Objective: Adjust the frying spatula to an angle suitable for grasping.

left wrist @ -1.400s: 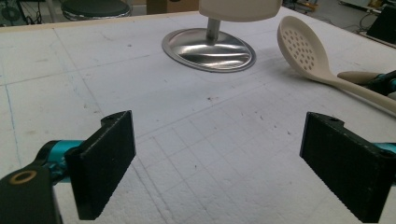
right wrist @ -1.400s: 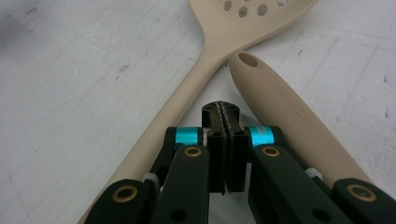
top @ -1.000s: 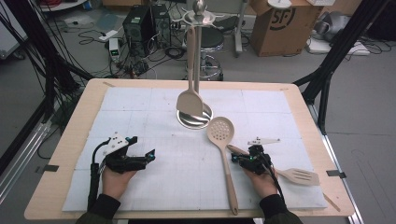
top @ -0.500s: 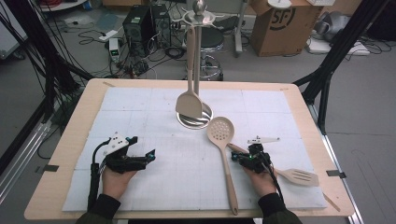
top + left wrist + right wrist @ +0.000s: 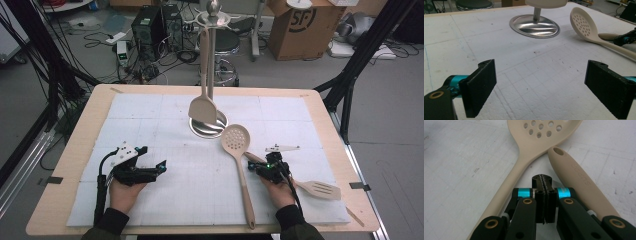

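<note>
On the left of the white mat (image 5: 165,200), the left gripper (image 5: 159,166) rests in the person's left hand (image 5: 123,192). Its jaws stand wide apart with nothing between them, and the left gripper view shows just bare mat in the gap.

In the middle stands a metal rack (image 5: 210,60) on a round shiny base (image 5: 534,25). A pale spatula (image 5: 202,107) hangs from it. From above you see the whole pole and the hook ring; the left gripper view shows the base and the spatula's bottom edge.

Next comes the spoon with holes (image 5: 235,141), lying flat on the mat with its long handle pointing toward the person.

Just right of it, the right gripper (image 5: 252,165) is pinched fully shut and holds nothing. Its tip sits between the spoon's handle and the handle of a slotted turner (image 5: 320,189), close to both. The right gripper view shows raised letters on that handle (image 5: 580,173), maybe "SUPOR", but they are hard to read. From above the letters cannot be seen.

Far back on the floor, a brown box (image 5: 300,25) says "SF".
</note>
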Action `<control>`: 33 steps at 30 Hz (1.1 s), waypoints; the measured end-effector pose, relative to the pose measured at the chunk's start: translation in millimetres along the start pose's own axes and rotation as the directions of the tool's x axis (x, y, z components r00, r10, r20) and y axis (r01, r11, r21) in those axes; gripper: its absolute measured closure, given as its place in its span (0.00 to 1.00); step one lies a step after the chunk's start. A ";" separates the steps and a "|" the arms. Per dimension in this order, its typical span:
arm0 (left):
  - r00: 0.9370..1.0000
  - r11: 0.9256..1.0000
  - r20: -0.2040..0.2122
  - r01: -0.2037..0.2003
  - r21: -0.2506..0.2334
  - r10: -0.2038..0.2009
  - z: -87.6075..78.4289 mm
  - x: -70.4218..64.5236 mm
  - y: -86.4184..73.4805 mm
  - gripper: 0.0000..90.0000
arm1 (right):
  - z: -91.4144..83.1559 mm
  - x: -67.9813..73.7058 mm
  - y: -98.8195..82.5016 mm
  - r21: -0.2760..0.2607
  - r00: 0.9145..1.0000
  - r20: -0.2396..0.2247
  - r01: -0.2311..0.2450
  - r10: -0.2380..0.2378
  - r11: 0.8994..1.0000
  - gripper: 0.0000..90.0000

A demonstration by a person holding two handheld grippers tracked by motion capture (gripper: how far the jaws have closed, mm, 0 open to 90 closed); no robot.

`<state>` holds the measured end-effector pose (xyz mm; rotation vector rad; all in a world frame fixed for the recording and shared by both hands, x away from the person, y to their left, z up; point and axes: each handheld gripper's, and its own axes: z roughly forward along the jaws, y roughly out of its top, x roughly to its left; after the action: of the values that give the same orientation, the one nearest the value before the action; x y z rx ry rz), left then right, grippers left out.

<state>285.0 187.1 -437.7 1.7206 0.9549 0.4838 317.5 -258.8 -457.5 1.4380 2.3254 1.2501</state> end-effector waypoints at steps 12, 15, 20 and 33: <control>1.000 1.000 -0.001 -0.002 0.004 0.002 0.5 0.0 -0.3 0.12 | 2.4 -2.7 3.5 -0.004 1.000 0.014 -0.021 0.021 1.000 1.00; 1.000 1.000 -0.001 -0.003 0.005 0.003 0.6 0.0 -0.3 0.12 | 3.1 -3.4 4.6 -0.006 0.999 0.018 -0.027 0.027 1.000 1.00; 1.000 1.000 0.000 -0.001 0.004 0.001 0.6 0.0 -0.3 0.12 | 4.6 -5.2 6.7 -0.010 0.999 0.029 -0.032 0.032 0.999 1.00; 1.000 1.000 -0.001 -0.004 0.007 0.004 0.6 0.2 -0.4 0.12 | 8.0 -8.7 11.3 -0.016 0.998 0.044 -0.050 0.051 0.999 1.00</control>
<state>285.4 186.9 -438.3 1.7288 0.9553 0.4842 333.9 -258.8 -457.3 1.5124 2.2605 1.2327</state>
